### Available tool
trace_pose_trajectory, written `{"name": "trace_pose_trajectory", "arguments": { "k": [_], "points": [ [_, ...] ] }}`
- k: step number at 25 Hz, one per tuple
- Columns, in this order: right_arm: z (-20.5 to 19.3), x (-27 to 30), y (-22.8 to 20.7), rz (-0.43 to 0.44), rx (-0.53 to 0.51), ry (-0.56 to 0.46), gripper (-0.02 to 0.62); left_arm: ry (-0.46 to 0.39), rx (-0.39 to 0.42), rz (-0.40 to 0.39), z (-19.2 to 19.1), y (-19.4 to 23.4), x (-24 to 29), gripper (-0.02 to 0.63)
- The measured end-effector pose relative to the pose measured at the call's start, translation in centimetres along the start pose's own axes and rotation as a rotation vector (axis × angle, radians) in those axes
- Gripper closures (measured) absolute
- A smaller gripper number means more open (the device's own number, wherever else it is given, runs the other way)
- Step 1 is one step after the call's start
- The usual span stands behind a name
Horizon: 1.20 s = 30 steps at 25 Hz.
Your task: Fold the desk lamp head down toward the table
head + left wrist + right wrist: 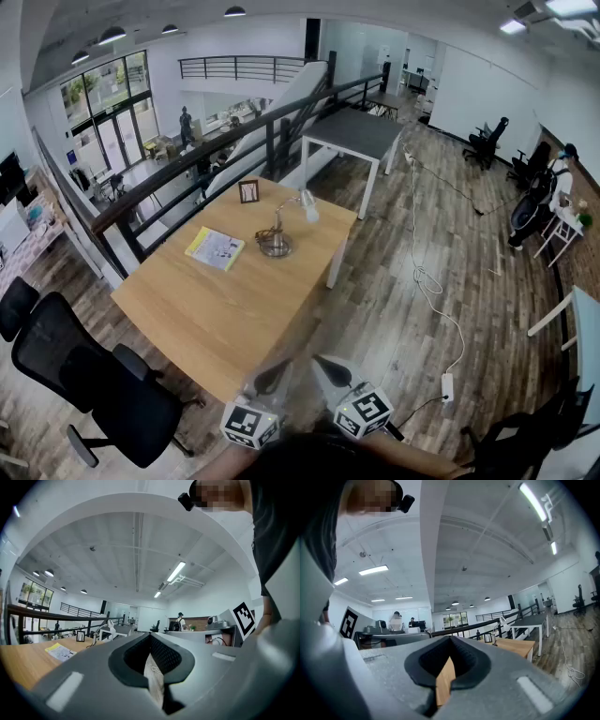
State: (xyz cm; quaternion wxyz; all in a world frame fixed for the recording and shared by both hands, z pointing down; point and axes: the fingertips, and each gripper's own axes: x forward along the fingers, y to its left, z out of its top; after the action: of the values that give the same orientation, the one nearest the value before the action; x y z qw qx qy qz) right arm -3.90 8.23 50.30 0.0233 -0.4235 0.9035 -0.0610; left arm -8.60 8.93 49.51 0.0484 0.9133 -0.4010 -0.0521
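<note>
From my head the camera looks steeply down on the wooden desk (234, 309) at mid-frame, well off, while the cameras riding my left gripper (151, 648) and right gripper (449, 653) look level from low down, both catching that desk and its lamp (108, 629) far away.

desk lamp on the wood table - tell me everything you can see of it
The desk lamp stands at the far end of the wooden table, near a small picture frame and a yellow booklet. It has a round, metallic-looking base, a thin arm rising from it and a pale head held up and out to the right, not folded down. Only the table touches it. Finer detail is too small to tell.
</note>
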Motion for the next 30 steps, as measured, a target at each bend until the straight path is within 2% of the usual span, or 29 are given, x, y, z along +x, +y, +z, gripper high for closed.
{"name": "trace_pose_trajectory", "arguments": {
  "k": [10, 16, 24, 30],
  "points": [
    [-0.1, -0.2, -0.1, 0.011, 0.005, 0.008, 0.594, 0.001, -0.008, 0.007, 0.0, -0.3, 0.3, 0.606],
    [-0.2, 0.5, -0.7, 0.038, 0.049, -0.011, 0.594, 0.007, -0.009, 0.001, -0.3, 0.1, 1.3, 0.606],
    [-0.5, 2.1, -3.2, 0.062, 0.075, 0.004, 0.592, 0.025, -0.008, 0.025, -0.9, 1.2, 3.7, 0.606],
    [-0.6, 3.7, -6.9, 0.088, 0.093, 0.023, 0.592, 0.043, -0.015, 0.024, -1.6, 2.0, 8.1, 0.606]
  ]
}}
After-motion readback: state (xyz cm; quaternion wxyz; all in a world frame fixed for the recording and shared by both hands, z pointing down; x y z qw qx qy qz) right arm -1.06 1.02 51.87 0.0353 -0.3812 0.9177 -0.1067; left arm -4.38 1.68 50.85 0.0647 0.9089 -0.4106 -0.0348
